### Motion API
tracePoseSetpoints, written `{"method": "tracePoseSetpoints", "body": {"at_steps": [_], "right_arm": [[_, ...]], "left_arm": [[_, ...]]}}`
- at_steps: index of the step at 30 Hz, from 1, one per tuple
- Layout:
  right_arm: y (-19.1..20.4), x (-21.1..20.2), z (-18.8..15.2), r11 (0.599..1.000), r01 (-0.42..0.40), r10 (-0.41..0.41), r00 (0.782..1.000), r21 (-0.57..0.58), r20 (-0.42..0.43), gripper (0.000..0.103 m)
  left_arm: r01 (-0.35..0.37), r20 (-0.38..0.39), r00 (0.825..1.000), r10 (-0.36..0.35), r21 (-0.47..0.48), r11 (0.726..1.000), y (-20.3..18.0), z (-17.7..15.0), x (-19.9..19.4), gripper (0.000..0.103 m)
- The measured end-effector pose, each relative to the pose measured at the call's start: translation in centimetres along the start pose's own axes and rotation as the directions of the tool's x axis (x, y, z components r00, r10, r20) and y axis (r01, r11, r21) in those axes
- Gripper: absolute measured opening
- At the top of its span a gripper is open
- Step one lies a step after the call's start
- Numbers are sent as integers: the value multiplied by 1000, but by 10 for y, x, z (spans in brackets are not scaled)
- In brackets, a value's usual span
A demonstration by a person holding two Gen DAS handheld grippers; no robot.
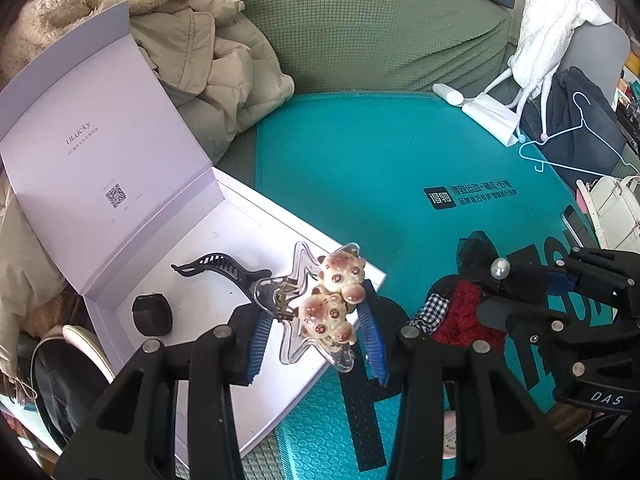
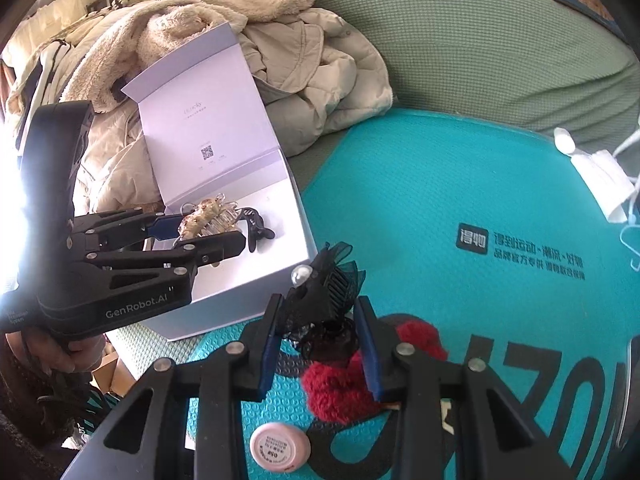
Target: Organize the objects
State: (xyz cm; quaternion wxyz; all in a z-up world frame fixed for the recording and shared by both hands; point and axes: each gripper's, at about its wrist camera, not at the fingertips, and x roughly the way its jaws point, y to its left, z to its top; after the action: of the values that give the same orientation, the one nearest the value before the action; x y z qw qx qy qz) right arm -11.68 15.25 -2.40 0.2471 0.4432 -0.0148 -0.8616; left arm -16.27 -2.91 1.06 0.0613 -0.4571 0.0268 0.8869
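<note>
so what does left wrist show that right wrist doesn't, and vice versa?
Left wrist only: a black band lying in the white box, a checked fabric piece, a light blue hanger.

Right wrist only: a pink round cap on the teal mat, and the hand holding the left gripper.

Both: the left gripper shut on the clear bear hair clip, the right gripper shut on the black pearl clip, a black claw clip in the box, red knit.

place: home, living area
seating: green-covered sofa (image 1: 360, 36)
clutter: beige padded coat (image 1: 216, 76) dumped on it (fleece beside), clothes hanger (image 1: 560, 148), white handbag (image 1: 612, 208)
</note>
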Motion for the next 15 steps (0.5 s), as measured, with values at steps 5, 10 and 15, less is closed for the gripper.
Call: {"method": "tracePoseSetpoints", "body": {"at_steps": [5,10,15], "right_arm": [[8,11,15,998,-38,38,999,-40,-1,35],[22,24,30,995,-59,59,998,-84,-7,35],[40,39,41,988,-90,88,996,-124,-17,35]], "left_arm": [[-23,8,1000,23,-23,999,16,5,1,39],[-60,5,998,60,-59,996,37,9,2,39],[-91,-13,996,91,-94,991,61,6,7,39]]}}
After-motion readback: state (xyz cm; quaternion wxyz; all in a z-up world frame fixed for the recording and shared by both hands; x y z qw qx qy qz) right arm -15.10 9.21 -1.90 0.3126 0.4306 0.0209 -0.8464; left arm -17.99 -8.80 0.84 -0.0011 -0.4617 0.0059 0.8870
